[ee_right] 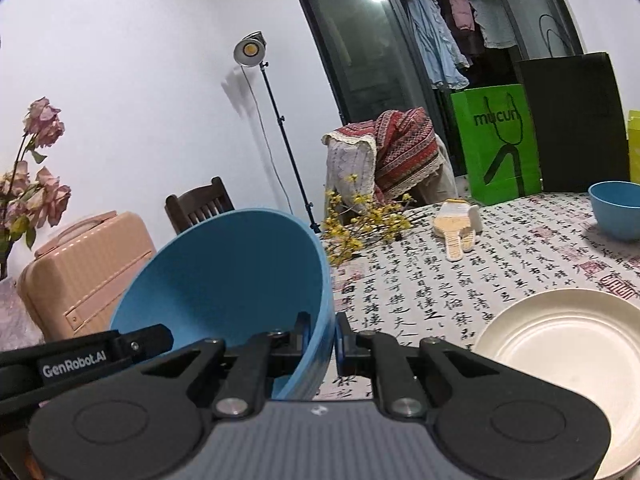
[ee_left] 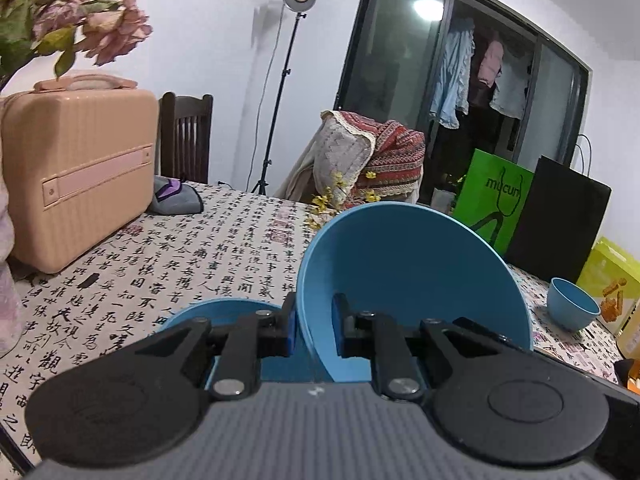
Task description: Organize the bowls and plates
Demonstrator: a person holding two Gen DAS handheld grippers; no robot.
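A large blue bowl point(ee_left: 404, 280) hangs tilted above the table, held by both grippers. My left gripper point(ee_left: 314, 320) is shut on its left rim. My right gripper point(ee_right: 322, 336) is shut on the right rim of the same bowl point(ee_right: 236, 280). The left gripper's black body point(ee_right: 80, 356) shows at the bowl's far side in the right wrist view. Another blue dish point(ee_left: 216, 314) lies on the table just below and left of the held bowl. A small blue bowl point(ee_right: 618, 208) stands at the far right, and a cream plate point(ee_right: 560, 360) lies at the near right.
The table carries a calligraphy-print cloth point(ee_left: 168, 264). A peach suitcase point(ee_left: 76, 180) and pink flowers point(ee_left: 72, 12) stand at the left. A green bag point(ee_right: 498, 140), a black bag point(ee_right: 576, 120), yellow flower sprigs point(ee_right: 360, 224) and a cream brush-like item point(ee_right: 456, 228) lie at the back.
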